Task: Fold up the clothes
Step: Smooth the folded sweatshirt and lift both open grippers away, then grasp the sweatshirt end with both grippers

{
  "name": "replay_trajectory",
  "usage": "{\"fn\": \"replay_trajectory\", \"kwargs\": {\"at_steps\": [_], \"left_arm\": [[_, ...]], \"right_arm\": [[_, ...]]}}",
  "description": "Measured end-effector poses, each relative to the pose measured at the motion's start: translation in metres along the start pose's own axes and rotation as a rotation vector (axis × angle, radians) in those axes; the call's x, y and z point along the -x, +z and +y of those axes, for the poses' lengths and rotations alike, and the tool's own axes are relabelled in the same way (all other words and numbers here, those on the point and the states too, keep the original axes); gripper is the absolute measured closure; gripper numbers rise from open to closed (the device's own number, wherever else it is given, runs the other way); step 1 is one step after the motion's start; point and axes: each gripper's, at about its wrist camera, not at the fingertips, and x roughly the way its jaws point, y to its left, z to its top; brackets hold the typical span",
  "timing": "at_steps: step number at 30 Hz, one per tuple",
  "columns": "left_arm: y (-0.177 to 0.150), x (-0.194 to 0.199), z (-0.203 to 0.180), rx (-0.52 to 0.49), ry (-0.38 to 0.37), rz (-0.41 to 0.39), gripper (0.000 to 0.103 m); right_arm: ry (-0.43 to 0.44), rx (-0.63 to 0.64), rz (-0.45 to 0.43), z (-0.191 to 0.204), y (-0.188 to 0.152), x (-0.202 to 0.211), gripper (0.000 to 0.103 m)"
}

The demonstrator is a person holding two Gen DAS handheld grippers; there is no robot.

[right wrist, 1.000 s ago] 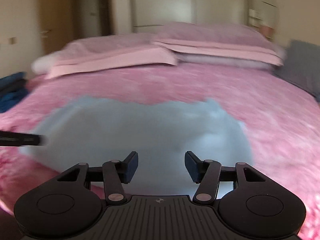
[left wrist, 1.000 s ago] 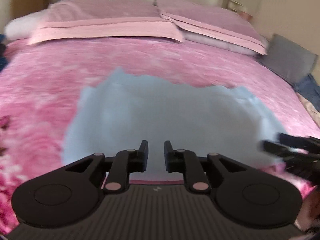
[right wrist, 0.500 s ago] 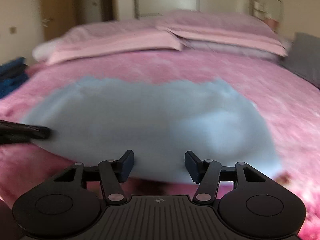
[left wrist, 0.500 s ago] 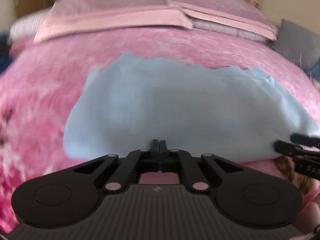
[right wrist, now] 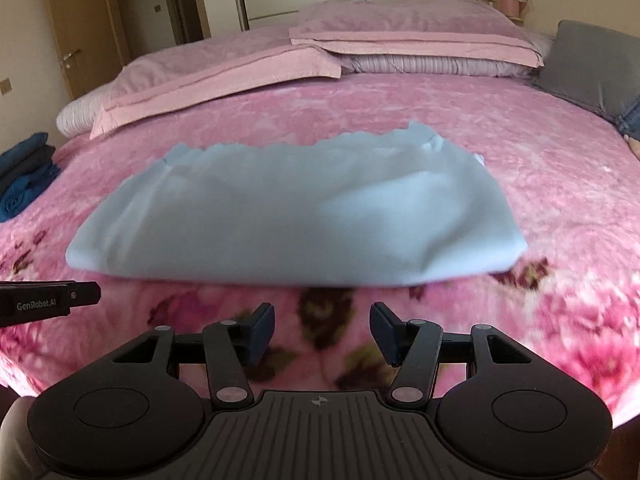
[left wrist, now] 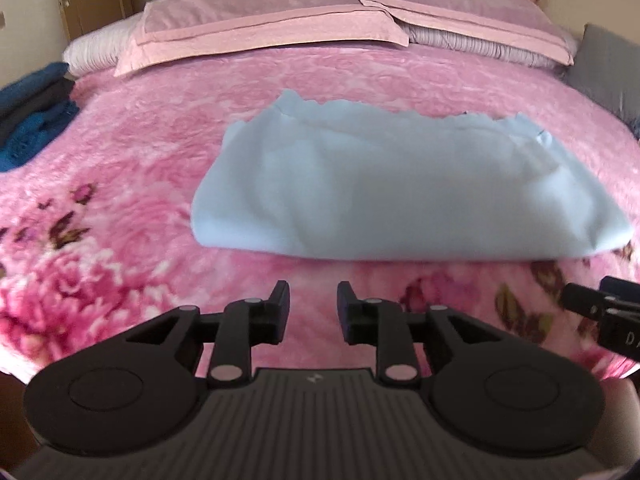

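A light blue garment (left wrist: 400,188) (right wrist: 296,216) lies folded into a wide band on the pink floral bedspread (left wrist: 120,184) (right wrist: 560,184). My left gripper (left wrist: 313,307) hovers over the bedspread just short of the garment's near edge; its jaws are opening and hold nothing. My right gripper (right wrist: 322,330) stands open and empty, also short of the near edge, clear of the cloth. Each gripper shows at the side of the other's view: the right gripper (left wrist: 600,316) at the right edge, the left gripper (right wrist: 48,302) at the left edge.
Pink pillows (left wrist: 260,28) (right wrist: 400,36) line the head of the bed. Folded dark blue clothes (left wrist: 32,116) (right wrist: 24,184) are stacked at the left side. A grey cushion (right wrist: 592,64) and a bit of denim (right wrist: 632,120) lie at the right. Wardrobe doors stand behind.
Both grippers have drawn back from over the garment toward the bed's near edge. The left gripper went shut half a second ago and has now parted again, empty. The garment lies flat.
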Motion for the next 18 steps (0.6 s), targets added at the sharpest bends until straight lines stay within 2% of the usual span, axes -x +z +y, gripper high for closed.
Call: {"fn": "replay_trajectory", "kwargs": {"at_steps": [8, 18], "left_arm": [[-0.011, 0.026, -0.001, -0.024, -0.005, -0.036, 0.08], [-0.018, 0.036, 0.001, -0.014, -0.024, -0.051, 0.08]], "right_arm": [[-0.033, -0.047, 0.003, -0.006, -0.011, 0.023, 0.047], [-0.041, -0.059, 0.0, -0.006, -0.018, 0.036, 0.047]]}}
